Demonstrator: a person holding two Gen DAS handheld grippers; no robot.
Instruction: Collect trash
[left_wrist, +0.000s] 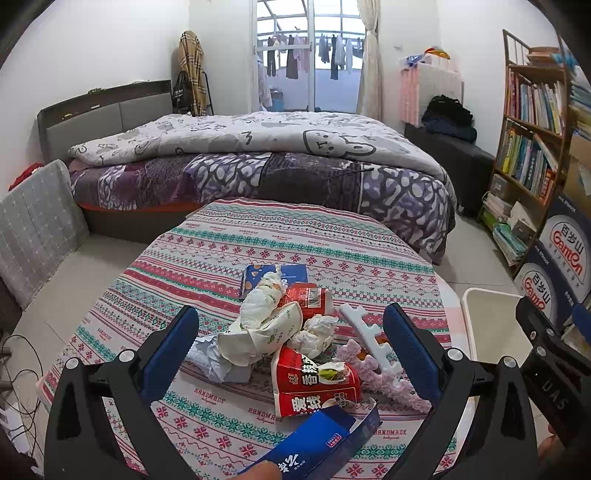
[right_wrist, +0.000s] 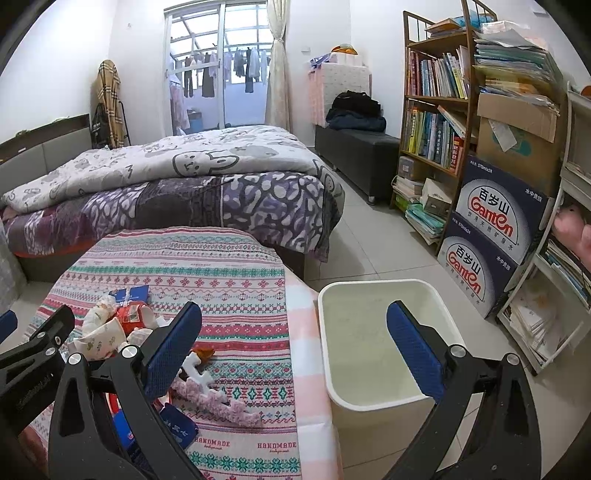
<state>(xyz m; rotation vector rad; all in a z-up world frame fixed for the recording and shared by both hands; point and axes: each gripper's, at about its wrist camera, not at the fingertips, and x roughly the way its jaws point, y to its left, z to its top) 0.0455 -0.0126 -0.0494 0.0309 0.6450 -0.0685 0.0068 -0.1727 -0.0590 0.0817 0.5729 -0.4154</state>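
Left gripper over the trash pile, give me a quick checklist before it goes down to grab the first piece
1. Left gripper open wide enough: ok, its jaws stand apart around the pile.
2. Nothing held already: ok, both the left gripper and the right gripper are bare between the pads.
3. Target in line: ok, the crumpled paper wrapper sits between the fingers, with the red carton just in front.
4. Non-trash close by: not ok, the white and pink combs touch the pile's right side.
5. White bin open and ready: ok, it stands beside the table with nothing visible inside.
6. Fingertip height above the tablecloth: cannot tell.
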